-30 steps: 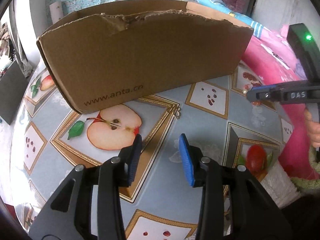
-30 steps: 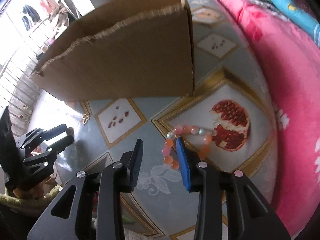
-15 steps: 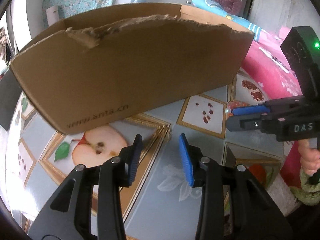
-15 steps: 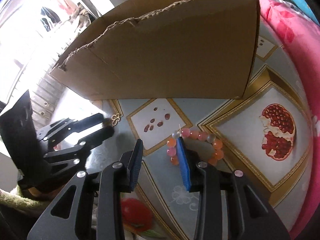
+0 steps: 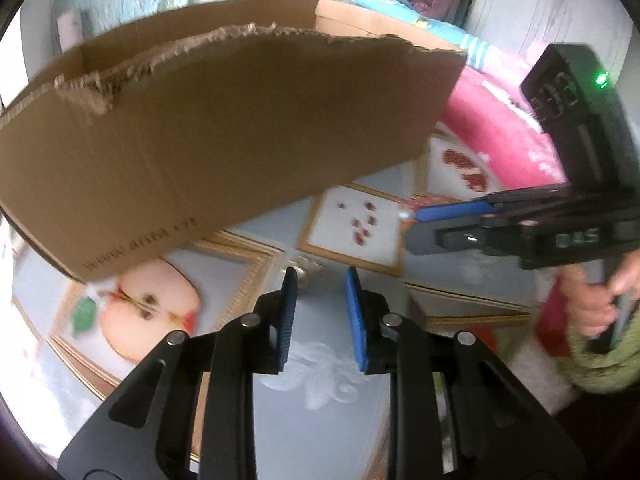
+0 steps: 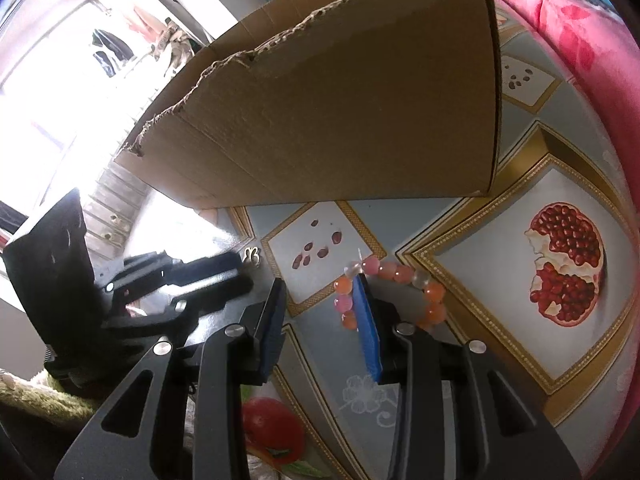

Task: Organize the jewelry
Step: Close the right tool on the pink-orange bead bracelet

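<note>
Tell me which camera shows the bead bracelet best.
The right wrist view. There the bead bracelet lies sharp on the tablecloth, looped around the right gripper's blue finger. In the left wrist view it is mostly hidden behind that gripper and blurred.

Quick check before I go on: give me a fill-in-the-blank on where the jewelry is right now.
1. The bead bracelet is looped around one finger of the ___ gripper.
2. On the tablecloth, the bracelet lies next to the printed ___.
3. The small gold charm lies on the tablecloth, ___ the cardboard box.

Missing words: right; pomegranate; outside
</note>
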{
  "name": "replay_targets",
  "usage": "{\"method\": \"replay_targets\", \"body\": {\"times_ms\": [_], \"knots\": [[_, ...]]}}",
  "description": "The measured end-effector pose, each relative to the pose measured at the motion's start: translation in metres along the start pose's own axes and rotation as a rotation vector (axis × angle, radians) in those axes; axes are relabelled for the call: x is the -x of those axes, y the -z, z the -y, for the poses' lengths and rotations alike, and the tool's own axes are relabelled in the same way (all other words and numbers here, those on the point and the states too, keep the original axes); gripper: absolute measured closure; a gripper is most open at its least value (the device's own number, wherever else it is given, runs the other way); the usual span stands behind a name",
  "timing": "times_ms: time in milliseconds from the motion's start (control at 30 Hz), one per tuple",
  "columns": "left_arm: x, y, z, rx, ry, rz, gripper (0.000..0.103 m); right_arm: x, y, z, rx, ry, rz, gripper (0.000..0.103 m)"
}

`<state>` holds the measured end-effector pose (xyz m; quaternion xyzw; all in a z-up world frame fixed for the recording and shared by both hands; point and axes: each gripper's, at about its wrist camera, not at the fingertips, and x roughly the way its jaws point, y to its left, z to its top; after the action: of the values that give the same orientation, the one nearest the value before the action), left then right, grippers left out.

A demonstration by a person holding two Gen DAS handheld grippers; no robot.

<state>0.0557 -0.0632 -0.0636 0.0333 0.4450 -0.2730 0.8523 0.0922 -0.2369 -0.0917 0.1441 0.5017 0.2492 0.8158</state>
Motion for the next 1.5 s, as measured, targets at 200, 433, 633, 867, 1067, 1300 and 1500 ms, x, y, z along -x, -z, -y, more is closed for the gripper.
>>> {"method": "replay_targets", "body": {"times_ms": [200,433,633,867,1067,1300,1500], "knots": [[0.006,0.005,0.002,0.001,-0.023,0.014,0.08,0.002,0.001,0.006,-0.008,-0.026,0.003,0.069],[-0.006,-0.005,0.001,0.003,-0.11,0.001,0.079,0.004,0.003,0.01,-0.015,-0.032,0.009,0.069],[-0.009,-0.005,0.01,0.002,-0.157,0.032,0.079,0.005,0.004,0.01,-0.015,-0.03,0.013,0.069],[-0.011,-0.003,0.017,-0.064,-0.21,0.05,0.084,0.004,0.003,0.009,-0.007,-0.028,0.009,0.069],[-0.011,-0.005,0.017,-0.079,-0.196,0.048,0.085,0.004,0.002,0.009,-0.009,-0.03,0.014,0.069],[-0.006,-0.001,0.012,-0.063,-0.183,0.048,0.085,0.004,0.001,0.008,-0.006,-0.027,0.011,0.069],[0.008,0.006,0.009,-0.043,-0.176,0.06,0.085,0.002,0.0,0.004,0.009,-0.004,0.006,0.069]]}}
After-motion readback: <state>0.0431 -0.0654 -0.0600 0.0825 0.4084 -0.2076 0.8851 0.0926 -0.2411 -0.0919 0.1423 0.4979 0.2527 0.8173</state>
